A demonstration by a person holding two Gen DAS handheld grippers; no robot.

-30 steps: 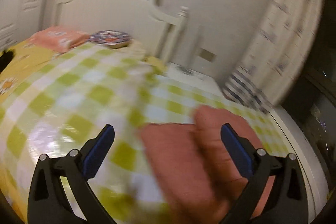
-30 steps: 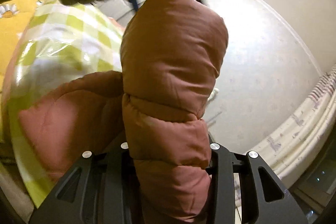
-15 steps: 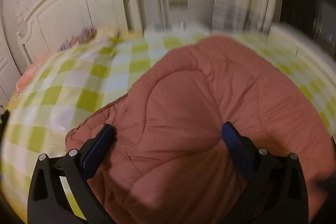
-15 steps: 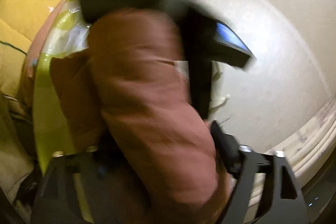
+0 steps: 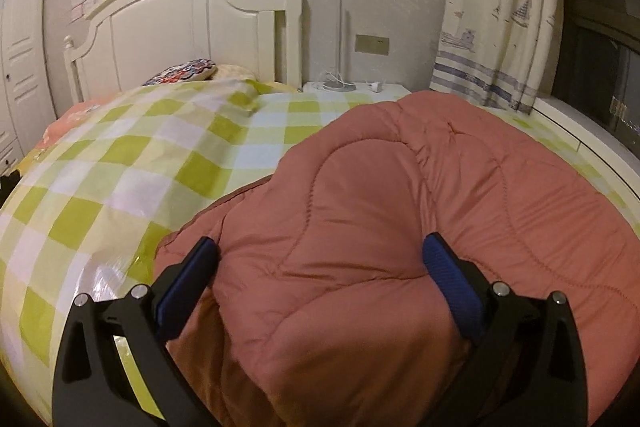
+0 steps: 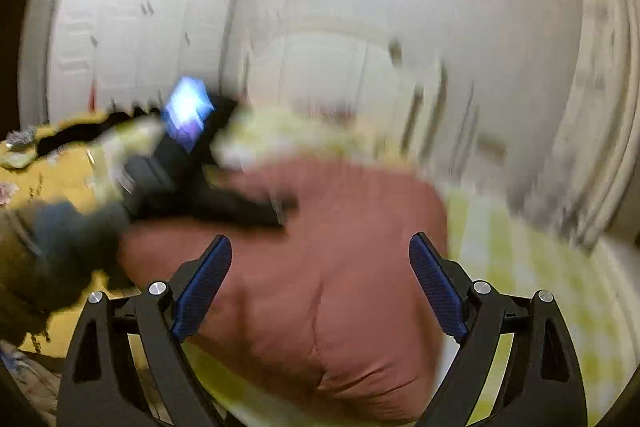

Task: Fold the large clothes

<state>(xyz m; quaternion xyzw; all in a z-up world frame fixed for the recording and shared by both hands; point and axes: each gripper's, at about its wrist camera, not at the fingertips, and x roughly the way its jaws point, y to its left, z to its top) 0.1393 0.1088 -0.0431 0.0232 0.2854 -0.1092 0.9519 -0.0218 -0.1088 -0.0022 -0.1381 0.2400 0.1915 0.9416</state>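
Observation:
A puffy rust-red quilted jacket [image 5: 400,207] lies bunched on the green-and-white checked bed cover [image 5: 100,187]. My left gripper [image 5: 320,267] is open and low over the jacket's near end, a thick fold bulging up between its blue pads [image 5: 188,283]. In the blurred right wrist view the jacket [image 6: 340,307] lies under my right gripper [image 6: 320,267]. Its jaws are opening wide, and the fabric below is not pinched. A gloved hand [image 6: 68,239] at the left holds the left tool's black body [image 6: 208,199] above the jacket.
A white headboard [image 5: 180,27] with a patterned pillow [image 5: 184,73] stands at the far end. Beyond the bed are a white nightstand [image 5: 352,89] and a curtain [image 5: 496,7]. White wardrobe doors [image 6: 132,19] and a yellow blanket [image 6: 48,179] show at the left.
My right gripper let go of the jacket sleeve it was clamping, opened wide and swung round to face the bed. My left gripper sank over the jacket, still open.

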